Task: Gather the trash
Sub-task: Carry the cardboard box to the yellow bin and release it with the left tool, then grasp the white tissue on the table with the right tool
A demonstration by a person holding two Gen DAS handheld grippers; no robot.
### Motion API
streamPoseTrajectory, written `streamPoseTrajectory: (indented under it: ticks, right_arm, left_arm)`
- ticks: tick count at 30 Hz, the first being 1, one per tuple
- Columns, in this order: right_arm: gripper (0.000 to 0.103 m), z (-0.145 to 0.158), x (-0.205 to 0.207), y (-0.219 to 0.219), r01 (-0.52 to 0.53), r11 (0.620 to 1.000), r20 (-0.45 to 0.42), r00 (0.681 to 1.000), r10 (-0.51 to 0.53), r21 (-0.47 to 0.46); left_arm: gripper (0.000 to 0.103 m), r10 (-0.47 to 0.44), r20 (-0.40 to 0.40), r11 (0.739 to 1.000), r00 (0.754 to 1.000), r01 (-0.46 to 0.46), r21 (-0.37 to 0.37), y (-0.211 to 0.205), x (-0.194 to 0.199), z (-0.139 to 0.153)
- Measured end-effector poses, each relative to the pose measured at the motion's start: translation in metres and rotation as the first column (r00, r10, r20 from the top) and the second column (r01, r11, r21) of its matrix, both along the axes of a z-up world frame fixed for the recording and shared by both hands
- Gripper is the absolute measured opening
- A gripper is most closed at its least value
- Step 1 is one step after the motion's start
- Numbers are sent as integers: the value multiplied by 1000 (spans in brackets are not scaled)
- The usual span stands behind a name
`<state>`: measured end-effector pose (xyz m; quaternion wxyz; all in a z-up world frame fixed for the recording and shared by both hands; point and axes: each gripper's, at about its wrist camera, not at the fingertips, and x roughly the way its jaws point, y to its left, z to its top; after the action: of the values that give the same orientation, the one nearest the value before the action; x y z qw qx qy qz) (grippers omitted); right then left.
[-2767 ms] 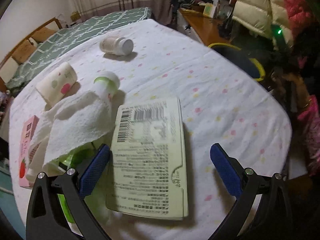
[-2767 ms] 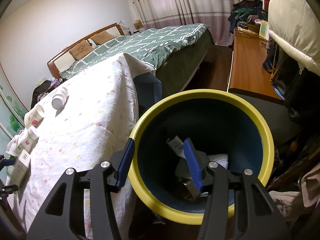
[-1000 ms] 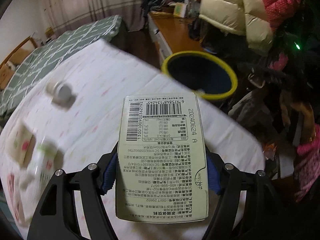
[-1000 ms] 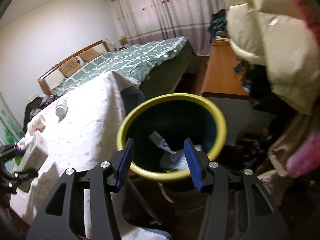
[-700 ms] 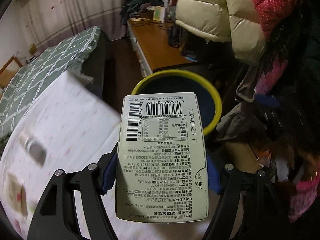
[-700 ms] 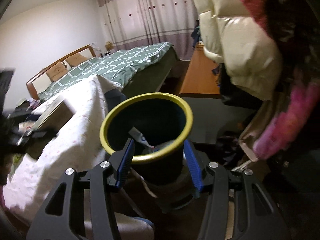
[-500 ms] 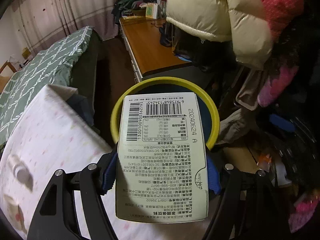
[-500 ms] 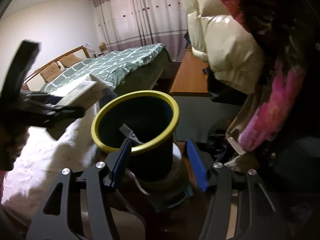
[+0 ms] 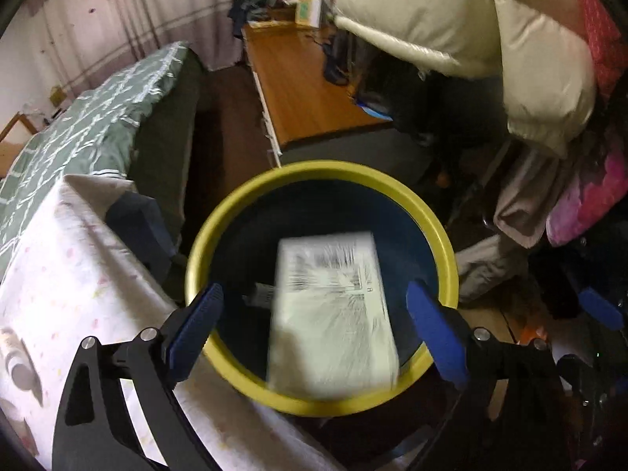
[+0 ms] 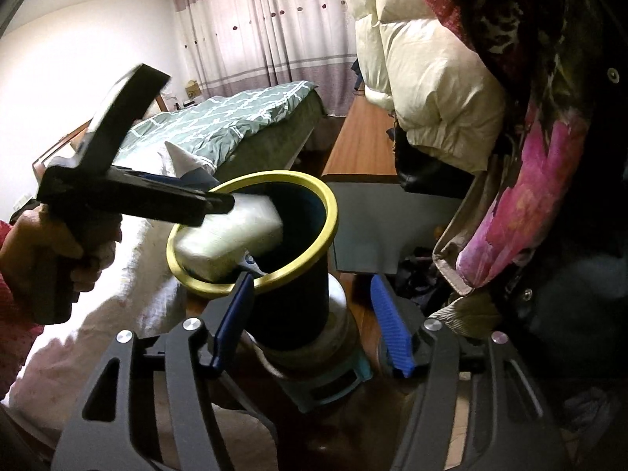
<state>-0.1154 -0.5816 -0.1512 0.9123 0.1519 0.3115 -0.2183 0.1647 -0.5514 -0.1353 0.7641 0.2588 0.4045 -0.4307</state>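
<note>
A pale flat carton with a barcode (image 9: pixel 333 310) is blurred, loose between my left gripper's fingers and dropping into the dark bin with a yellow rim (image 9: pixel 439 235). My left gripper (image 9: pixel 314 314) is open right above the bin mouth. In the right wrist view the carton (image 10: pixel 231 231) tips over the bin's rim (image 10: pixel 329 212) under the left gripper (image 10: pixel 219 206). My right gripper (image 10: pixel 310 318) is open and empty, its fingers either side of the bin's body below the rim. Other trash lies inside the bin.
The table with the white dotted cloth (image 9: pixel 66 274) is left of the bin. A green bed (image 9: pixel 98 117), a wooden desk (image 9: pixel 310 94) and hanging jackets (image 9: pixel 471 39) surround it. A white bottle (image 9: pixel 19 369) lies on the table at far left.
My left gripper carried the carton from the table to above the bin and has opened; the carton is falling in. My right gripper has drawn back and lower, and opened a little wider.
</note>
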Motion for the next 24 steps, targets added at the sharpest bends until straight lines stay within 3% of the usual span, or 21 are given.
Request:
streamPoseTrajectory:
  ticks: [3,7,15,18,24]
  right_arm:
    - [59,3,2,6,-11,1000,3,1000,11,-3]
    - [60,6,7,19,-31,999,3,1000,31,-12]
    - [60,10,26,52,-114,993,-6,993,114,-25]
    - [60,12,41,73,-170,985,-17,985,170,-29]
    - [60,21,74,124,-294,954,-23,956,294,-48]
  left_arm:
    - [93,31,3,999,1000,-31,-27,27,0,16]
    - [98,100,26,988,995,-97,-117,87,-11,51]
    - [98,257,75,942,964,-233,-240,233,-39,95]
    - [98,340,87,915,937,-307,-262,293,-49,102]
    - [98,515,106,836,850,-471,-282,407,-61,101]
